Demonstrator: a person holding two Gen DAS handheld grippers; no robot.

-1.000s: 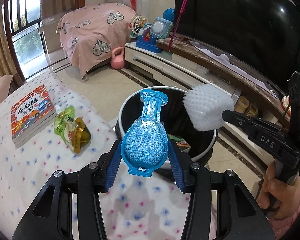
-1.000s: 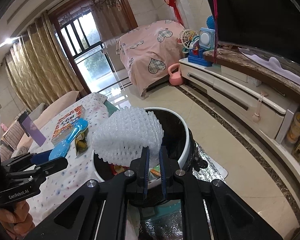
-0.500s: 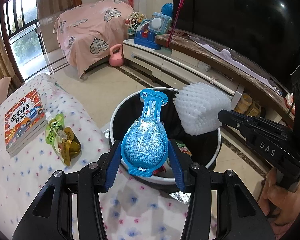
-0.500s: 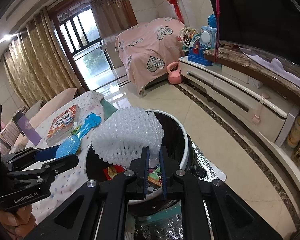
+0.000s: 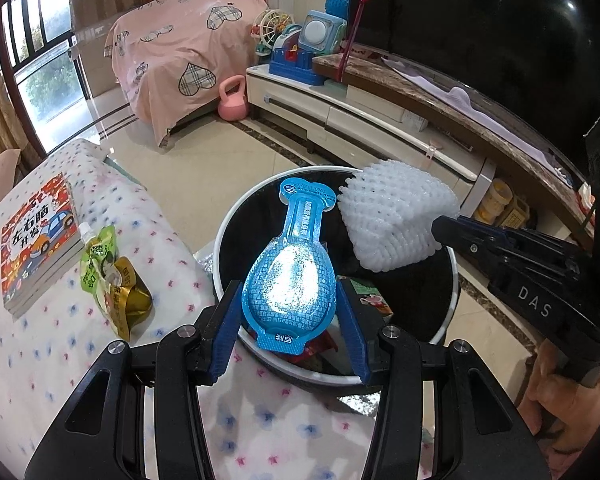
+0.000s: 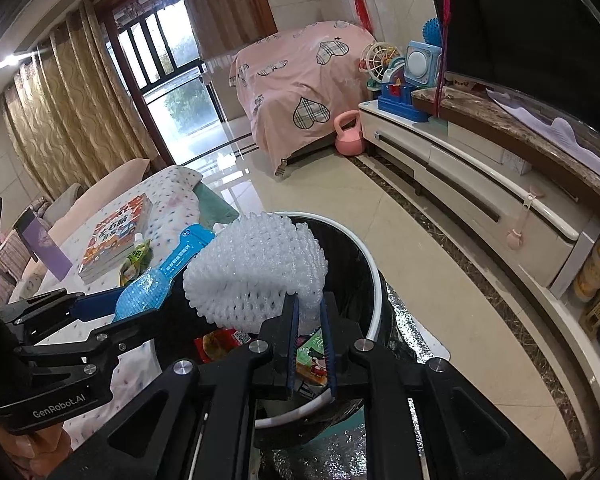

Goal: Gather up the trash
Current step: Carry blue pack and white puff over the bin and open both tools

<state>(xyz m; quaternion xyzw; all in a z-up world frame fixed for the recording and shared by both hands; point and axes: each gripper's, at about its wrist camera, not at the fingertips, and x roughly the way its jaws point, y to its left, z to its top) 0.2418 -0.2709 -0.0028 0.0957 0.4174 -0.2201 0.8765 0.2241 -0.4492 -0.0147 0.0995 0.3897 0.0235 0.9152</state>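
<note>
The left gripper is closed on a blue blister pack, held above the near rim of the trash bin. The right gripper pinches a white foam net over the same bin. Some wrappers already lie inside. A green pouch and a gold wrapper remain on the table beside a book, near its bin-side edge, so these are left to collect.

One bin, one book, one kettlebell, two grippers.
</note>
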